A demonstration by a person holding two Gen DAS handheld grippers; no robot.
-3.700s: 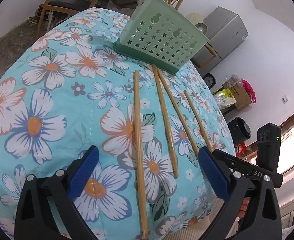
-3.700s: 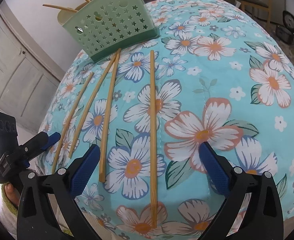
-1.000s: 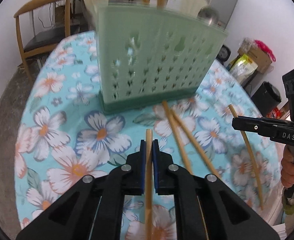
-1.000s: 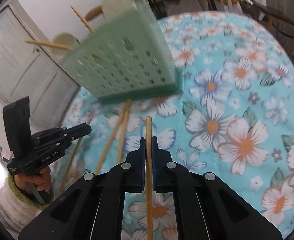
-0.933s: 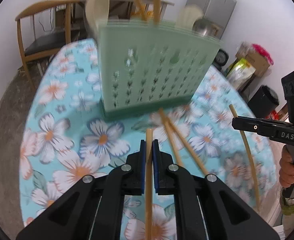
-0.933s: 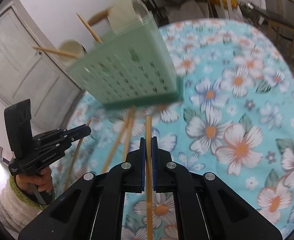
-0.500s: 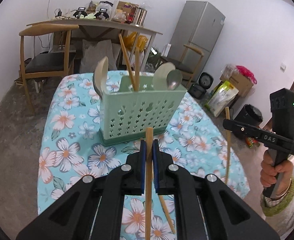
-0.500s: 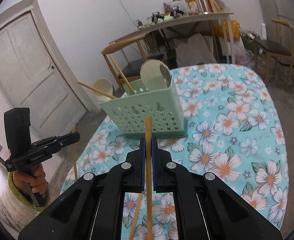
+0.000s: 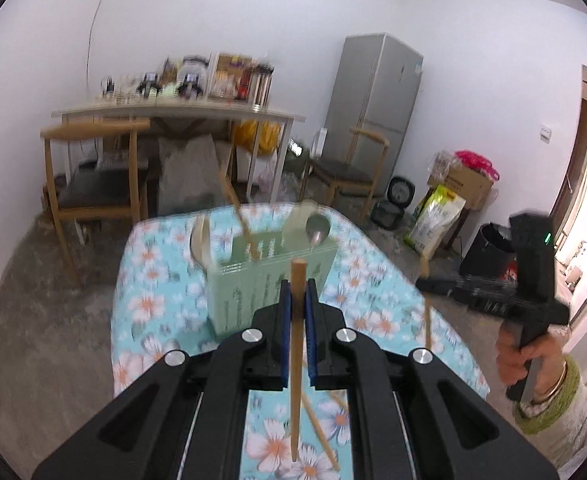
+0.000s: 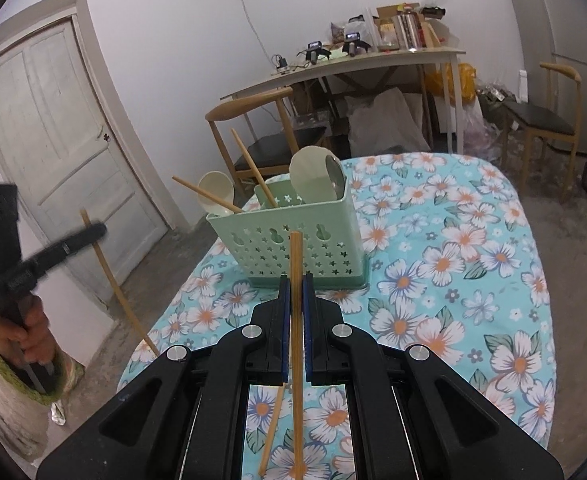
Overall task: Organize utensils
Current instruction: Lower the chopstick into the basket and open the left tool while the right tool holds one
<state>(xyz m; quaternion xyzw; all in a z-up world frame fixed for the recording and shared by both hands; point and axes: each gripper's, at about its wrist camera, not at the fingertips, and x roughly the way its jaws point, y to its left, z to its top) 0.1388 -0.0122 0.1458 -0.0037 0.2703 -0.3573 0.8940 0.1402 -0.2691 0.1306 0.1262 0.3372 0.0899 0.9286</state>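
The left gripper [image 9: 296,292] was clamped shut on a chopstick [image 9: 296,356], its blue pads pressed against the wood. The stick's top poked up above the fingers and its lower end hung clear over the floral tablecloth [image 9: 149,304]. The right gripper [image 10: 296,286] was closed the same way on a second chopstick [image 10: 296,344], whose lower end ran out of the bottom of that view.

In the right wrist view, one loose chopstick [image 10: 271,428] lay on the cloth under the tool, partly hidden by the black body. In the left wrist view, two loose sticks [image 9: 320,434] showed there, blurred and cut off by the gripper.

Ahead stood the green utensil basket [image 10: 293,240] on the table, holding spoons [image 10: 311,182] and two more chopsticks [image 10: 253,170] that leaned out; their lower parts were hidden inside. The left wrist view smeared the basket, so its holes could not be made out.

Each view caught the other gripper off to the side, blurred, held in a hand [image 9: 527,354] with a green cuff.
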